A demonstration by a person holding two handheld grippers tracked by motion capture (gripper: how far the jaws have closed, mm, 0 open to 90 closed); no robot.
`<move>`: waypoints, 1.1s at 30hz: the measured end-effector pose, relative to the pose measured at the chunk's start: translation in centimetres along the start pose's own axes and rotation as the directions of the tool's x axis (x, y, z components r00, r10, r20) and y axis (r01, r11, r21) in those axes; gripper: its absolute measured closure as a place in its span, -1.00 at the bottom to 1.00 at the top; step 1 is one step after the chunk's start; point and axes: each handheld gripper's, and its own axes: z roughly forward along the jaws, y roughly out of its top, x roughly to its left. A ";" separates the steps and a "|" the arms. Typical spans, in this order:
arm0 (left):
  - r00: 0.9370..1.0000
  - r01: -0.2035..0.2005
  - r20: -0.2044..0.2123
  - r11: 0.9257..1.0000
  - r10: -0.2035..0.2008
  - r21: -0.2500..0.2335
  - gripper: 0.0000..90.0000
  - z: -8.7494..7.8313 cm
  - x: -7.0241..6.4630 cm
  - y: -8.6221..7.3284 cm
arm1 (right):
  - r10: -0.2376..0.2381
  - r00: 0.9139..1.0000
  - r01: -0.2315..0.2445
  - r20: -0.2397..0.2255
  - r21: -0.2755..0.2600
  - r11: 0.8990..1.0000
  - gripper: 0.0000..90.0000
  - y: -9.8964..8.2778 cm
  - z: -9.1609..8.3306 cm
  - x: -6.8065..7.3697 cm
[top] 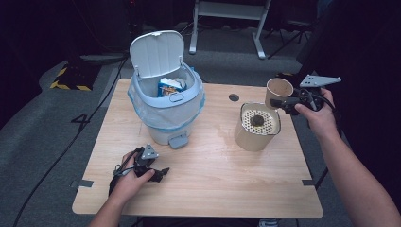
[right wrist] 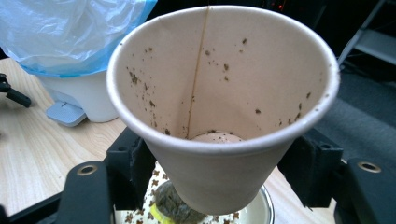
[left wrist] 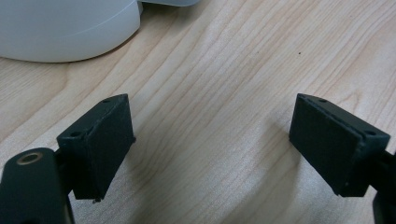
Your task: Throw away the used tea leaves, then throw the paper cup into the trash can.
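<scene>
Right hand-held gripper pinches the paper cup above the strainer; squeeze harder and it buckles, scattering dregs. Left hand-held gripper rests open on the table.

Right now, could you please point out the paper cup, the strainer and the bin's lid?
paper cup (right wrist: 224, 84): right gripper view, inner wall.
strainer (top: 271, 124): high view, perforated top.
bin's lid (top: 156, 53): high view, raised inner face.

Bin back left on table; strainer cup right; paper cup above, behind strainer cup
</scene>
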 end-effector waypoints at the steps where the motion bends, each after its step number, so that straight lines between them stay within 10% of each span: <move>1: 1.000 0.000 0.000 1.000 0.000 0.000 -0.69 0.0 0.0 0.0 | -0.013 1.000 0.013 0.007 -0.001 1.000 -0.27 0.3 0.0 0.2; 33: 1.000 0.003 -0.011 1.000 -0.003 -0.001 -0.68 0.0 -0.1 0.0 | -0.124 0.989 0.119 -0.081 -0.059 0.991 -0.27 8.0 2.1 3.6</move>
